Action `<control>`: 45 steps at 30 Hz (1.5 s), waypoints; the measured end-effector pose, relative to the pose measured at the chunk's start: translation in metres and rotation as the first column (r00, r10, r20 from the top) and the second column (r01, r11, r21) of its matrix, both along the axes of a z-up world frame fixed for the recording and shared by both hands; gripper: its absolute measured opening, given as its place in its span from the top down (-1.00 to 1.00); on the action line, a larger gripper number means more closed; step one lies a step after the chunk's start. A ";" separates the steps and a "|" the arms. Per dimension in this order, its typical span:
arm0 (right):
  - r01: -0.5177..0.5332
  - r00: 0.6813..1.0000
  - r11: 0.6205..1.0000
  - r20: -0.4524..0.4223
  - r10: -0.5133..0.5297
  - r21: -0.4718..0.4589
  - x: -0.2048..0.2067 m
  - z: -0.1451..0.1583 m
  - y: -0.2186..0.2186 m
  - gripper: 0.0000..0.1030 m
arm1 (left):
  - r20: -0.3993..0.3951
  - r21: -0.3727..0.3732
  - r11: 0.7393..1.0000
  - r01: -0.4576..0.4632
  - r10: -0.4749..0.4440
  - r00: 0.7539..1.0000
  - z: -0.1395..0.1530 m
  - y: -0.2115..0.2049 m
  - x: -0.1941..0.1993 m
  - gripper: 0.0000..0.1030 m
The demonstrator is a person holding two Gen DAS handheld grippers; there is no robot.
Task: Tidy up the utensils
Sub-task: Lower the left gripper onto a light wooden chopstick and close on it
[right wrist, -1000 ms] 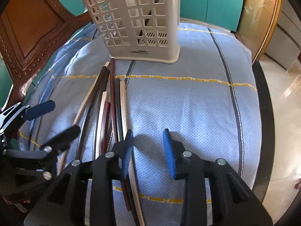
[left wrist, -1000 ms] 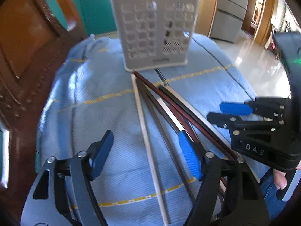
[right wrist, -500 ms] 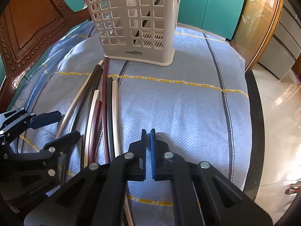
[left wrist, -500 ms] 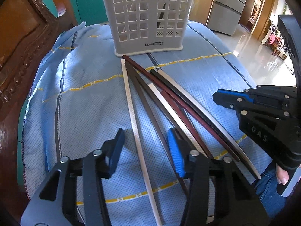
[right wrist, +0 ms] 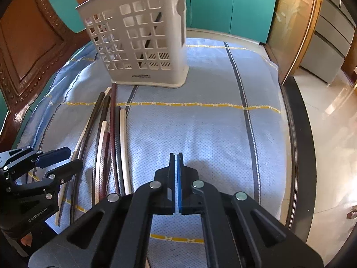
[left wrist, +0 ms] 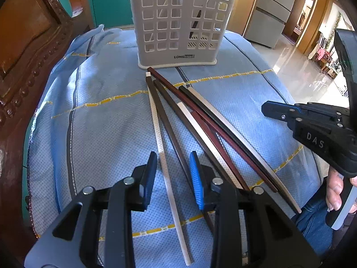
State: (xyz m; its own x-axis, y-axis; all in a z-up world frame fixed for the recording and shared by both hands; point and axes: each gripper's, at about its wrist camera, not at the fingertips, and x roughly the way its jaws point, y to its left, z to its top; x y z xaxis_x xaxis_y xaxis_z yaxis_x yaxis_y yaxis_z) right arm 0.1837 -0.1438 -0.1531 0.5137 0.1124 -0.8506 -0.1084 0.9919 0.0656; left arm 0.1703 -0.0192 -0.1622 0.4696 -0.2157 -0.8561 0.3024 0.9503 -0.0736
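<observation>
Chopsticks [left wrist: 171, 134] on the cloth: 8 total, 3 white and 5 dark. One holder basket [left wrist: 180, 22]. Two grippers, left [left wrist: 173, 174] and right [right wrist: 176, 178].

The left tool [left wrist: 171, 174] has been narrowing its jaws around a long white chopstick [left wrist: 164, 163] and a dark brown one [left wrist: 176, 144]; the right tool [right wrist: 175, 178], parted earlier, is now closed on nothing.
</observation>
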 end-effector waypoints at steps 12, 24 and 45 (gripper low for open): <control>-0.034 0.999 0.999 -0.011 0.034 0.006 -0.002 -0.003 0.012 0.96 | -0.017 -0.010 1.000 0.002 -0.002 1.000 -0.004 -0.005 0.006 0.38; -0.037 0.999 0.999 -0.024 0.037 0.011 -0.002 -0.006 0.012 0.96 | 0.007 -0.026 0.999 0.037 -0.037 0.999 0.000 -0.017 0.001 0.67; -0.027 0.998 0.998 -0.049 0.030 0.054 0.000 -0.010 0.008 0.96 | -0.051 -0.111 0.991 -0.069 0.064 0.997 0.003 0.017 0.014 0.47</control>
State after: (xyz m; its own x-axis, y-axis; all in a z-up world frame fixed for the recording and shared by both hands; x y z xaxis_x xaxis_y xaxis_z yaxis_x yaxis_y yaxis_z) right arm 0.1842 -0.1358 -0.1629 0.4671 0.1722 -0.8673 -0.1318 0.9835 0.1243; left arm 0.1843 -0.0026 -0.1589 0.4454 -0.2816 -0.8499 0.2326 0.9531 -0.1939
